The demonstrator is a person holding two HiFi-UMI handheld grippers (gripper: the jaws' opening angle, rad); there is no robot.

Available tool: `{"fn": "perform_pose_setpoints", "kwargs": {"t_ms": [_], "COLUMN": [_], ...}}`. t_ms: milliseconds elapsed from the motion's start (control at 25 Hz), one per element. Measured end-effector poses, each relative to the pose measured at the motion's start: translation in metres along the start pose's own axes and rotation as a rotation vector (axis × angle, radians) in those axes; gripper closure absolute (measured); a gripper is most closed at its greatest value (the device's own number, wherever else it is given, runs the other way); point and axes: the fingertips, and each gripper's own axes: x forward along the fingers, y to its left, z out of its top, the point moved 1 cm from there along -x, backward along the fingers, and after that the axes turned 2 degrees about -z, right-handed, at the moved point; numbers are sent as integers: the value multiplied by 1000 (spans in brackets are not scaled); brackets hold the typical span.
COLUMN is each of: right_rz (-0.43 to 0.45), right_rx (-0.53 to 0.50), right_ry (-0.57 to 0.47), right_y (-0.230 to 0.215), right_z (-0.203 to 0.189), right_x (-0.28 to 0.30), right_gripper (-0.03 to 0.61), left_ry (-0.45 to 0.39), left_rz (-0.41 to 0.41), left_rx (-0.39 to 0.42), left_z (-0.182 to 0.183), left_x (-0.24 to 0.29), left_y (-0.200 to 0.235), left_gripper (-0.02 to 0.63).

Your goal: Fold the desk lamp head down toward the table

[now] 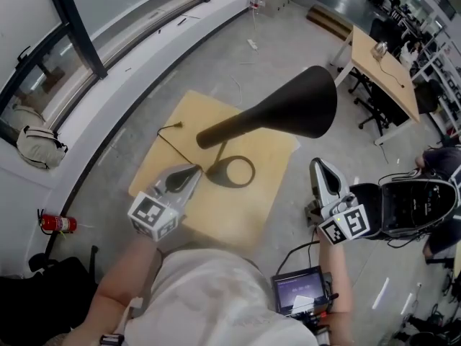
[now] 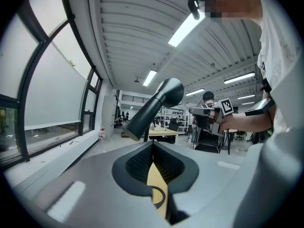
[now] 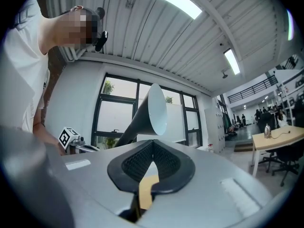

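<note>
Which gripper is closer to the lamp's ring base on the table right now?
Left. The left gripper is over the table, just left of the ring base, jaws shut. The right gripper hangs beyond the table's right edge, farther away, also shut.

Both grey-shelled: left gripper [image 1: 196, 169], right gripper [image 1: 318, 163]; black ribbed fingers [image 2: 137, 163], black-white marker cubes [image 1: 153, 215]. White short-sleeved shirt [image 1: 209, 294].
</note>
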Motion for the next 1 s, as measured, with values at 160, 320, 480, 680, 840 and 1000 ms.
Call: {"fn": "perform_pose_setpoints", "kwargs": {"t_ms": [160,320,480,680,840,1000], "right_rz": [-10,-35,-74,-113,-113,-91], "right_rx": [-39,-79,-81,-78,-81,-131], "right_ry": [-31,-43,-66,-127,-170,-186], "right_y": [-4,-8,-15,-22,-19,-5], "right_z": [27,49,70,110,139,166], "right_x": [2,5,8,15,22,35], "right_gripper": [566,566,566,566,557,513], "left_ry": [-44,-67,-76,-113,-146,-154], "left_rz": [6,-6,-16,-51,-92,-143], "left_rx": [12,16,15,21,34,49], "left_z": [13,23,29,45,55,61], "left_x": [0,0,0,5,10,18], "left_y": [11,24,38,48,50,50], "left_gripper": [612,612,611,606,563,518]}}
